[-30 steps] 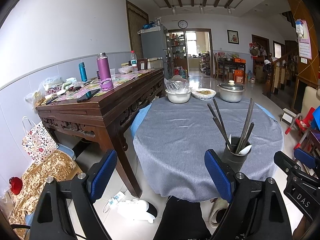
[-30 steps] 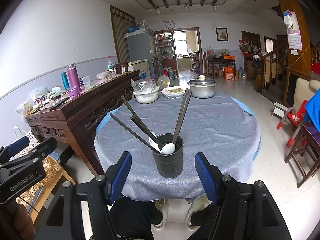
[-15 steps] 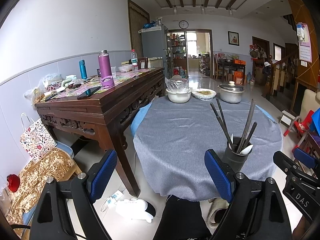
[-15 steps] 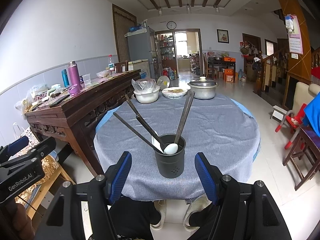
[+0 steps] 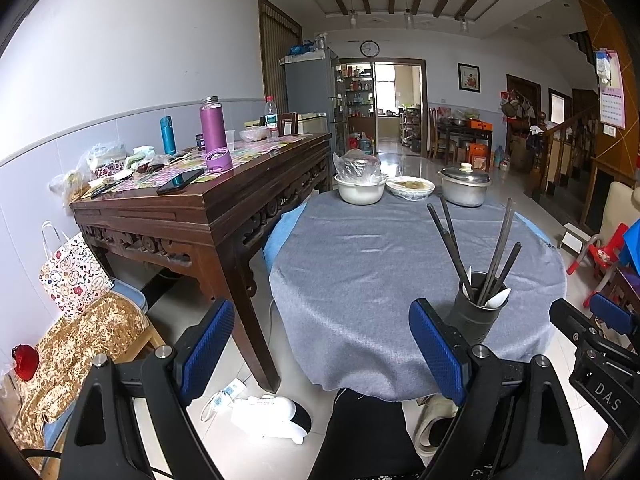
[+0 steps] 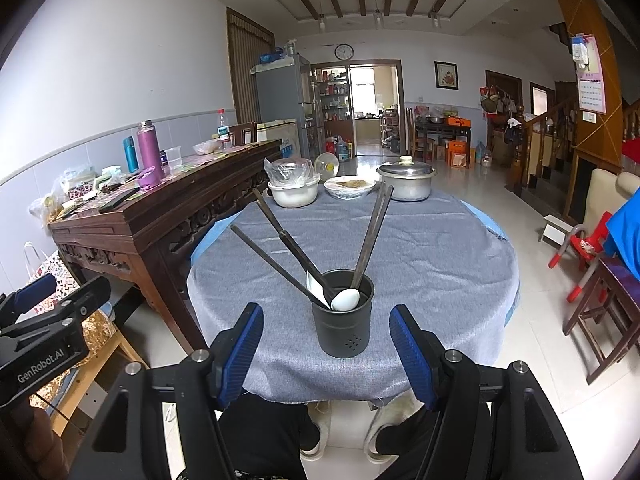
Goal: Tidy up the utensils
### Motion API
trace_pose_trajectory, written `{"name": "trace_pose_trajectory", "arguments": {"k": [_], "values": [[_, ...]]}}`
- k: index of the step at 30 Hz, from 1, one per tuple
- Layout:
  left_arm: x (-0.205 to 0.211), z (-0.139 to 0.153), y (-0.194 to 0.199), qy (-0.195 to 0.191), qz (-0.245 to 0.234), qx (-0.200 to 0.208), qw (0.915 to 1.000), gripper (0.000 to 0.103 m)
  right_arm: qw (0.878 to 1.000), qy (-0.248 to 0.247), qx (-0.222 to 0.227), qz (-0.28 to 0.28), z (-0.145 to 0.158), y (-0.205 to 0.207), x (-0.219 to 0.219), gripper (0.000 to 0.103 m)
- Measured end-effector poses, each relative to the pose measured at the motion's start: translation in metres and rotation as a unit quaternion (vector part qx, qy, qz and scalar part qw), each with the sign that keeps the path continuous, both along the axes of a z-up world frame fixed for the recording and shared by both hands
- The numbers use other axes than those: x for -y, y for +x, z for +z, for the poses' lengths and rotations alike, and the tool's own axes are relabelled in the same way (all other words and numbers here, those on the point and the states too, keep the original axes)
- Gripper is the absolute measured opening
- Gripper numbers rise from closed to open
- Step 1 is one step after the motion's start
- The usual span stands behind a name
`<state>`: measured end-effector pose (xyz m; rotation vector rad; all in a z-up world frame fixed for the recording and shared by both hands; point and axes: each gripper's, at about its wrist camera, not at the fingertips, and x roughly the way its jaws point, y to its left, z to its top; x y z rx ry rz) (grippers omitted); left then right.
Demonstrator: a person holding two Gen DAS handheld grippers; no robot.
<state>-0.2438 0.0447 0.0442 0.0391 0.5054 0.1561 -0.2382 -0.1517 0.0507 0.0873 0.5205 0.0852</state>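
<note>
A dark utensil holder (image 6: 343,314) stands near the front edge of the round table with the grey cloth (image 6: 420,248). It holds several dark chopsticks (image 6: 370,232) and a white spoon (image 6: 345,300). My right gripper (image 6: 326,354) is open and empty, just in front of the holder and apart from it. In the left wrist view the holder (image 5: 476,312) sits beside the right finger. My left gripper (image 5: 324,346) is open and empty, at the table's front left edge.
A white bowl (image 6: 294,192), a plate of food (image 6: 350,188) and a lidded metal pot (image 6: 406,180) stand at the table's far side. A carved wooden side table (image 5: 200,208) with bottles and clutter stands to the left. Red and wooden chairs (image 6: 592,264) stand to the right.
Both grippers have drawn back and risen slightly from the table; the holder looks a little farther off. Both stay open and empty.
</note>
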Motion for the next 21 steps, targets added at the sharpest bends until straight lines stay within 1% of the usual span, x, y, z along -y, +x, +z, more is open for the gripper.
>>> {"name": "trace_pose_trajectory", "arguments": {"k": [21], "values": [[-0.0091,-0.0004,-0.0006,-0.002,0.001,0.000,1.0000,0.089,1.000,-0.006,0.006,-0.001,0.0044,-0.0012,-0.0002,0.069]]}}
